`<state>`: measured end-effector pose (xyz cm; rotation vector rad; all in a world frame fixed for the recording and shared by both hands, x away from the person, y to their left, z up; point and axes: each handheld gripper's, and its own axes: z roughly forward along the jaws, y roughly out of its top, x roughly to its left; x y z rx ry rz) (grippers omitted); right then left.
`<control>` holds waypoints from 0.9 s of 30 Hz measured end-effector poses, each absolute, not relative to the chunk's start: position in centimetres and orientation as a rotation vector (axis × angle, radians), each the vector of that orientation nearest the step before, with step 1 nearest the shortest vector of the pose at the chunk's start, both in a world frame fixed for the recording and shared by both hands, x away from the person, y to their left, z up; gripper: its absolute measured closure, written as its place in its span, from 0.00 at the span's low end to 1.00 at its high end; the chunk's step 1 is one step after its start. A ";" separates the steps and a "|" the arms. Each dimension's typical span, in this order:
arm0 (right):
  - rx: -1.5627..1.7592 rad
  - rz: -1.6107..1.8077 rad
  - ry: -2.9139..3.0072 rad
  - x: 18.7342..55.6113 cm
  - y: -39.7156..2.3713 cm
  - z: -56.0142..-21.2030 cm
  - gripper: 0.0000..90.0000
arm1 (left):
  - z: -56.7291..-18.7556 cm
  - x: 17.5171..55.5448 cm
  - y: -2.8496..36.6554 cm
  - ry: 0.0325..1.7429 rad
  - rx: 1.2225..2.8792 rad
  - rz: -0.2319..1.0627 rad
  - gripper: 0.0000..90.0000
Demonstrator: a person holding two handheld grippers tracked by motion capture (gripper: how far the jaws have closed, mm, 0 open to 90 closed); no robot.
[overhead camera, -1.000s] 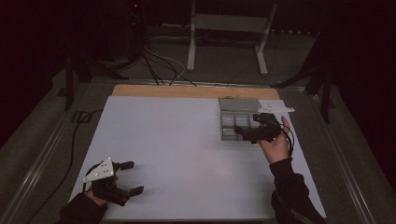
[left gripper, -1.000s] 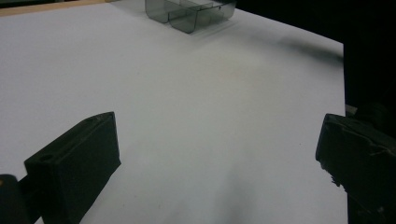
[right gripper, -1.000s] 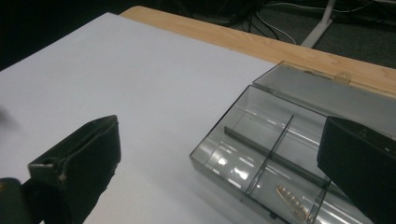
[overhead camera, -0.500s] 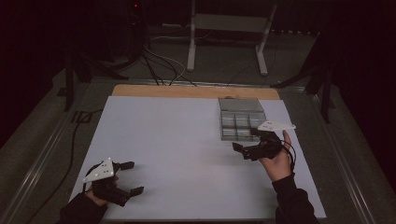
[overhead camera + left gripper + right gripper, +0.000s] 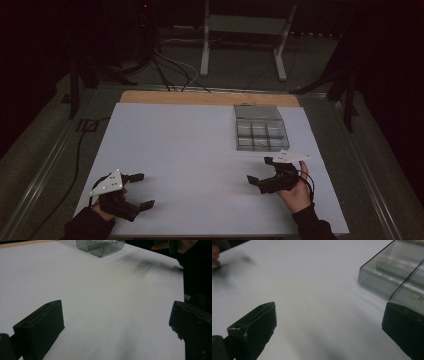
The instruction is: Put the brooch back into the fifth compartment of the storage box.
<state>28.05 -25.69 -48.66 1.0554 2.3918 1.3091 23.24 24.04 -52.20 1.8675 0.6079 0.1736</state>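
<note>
The left gripper (image 5: 117, 327) hangs low over the white table surface (image 5: 105, 295), its two black jaws spread wide apart, one at the lower left corner and one at the lower right edge, with bare surface between them. Far ahead, near the top edge, stands a clear smoky-grey compartment box (image 5: 101, 246), cut off by the frame. At the upper right, a hand (image 5: 175, 245) and a dark sleeve (image 5: 197, 267) reach in, with a blurred shadow (image 5: 147, 263) on the surface beside them.
</note>
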 end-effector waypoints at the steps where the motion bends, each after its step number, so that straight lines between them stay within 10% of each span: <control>1: 1.053 1.309 2.397 27.8 -25.7 -49.0 0.00 | -52.2 23.2 24.1 0.609 1.865 0.174 0.01; 27: 1.131 1.256 2.370 23.2 -31.1 -51.9 0.00 | -52.2 23.3 24.1 0.606 1.858 0.168 0.01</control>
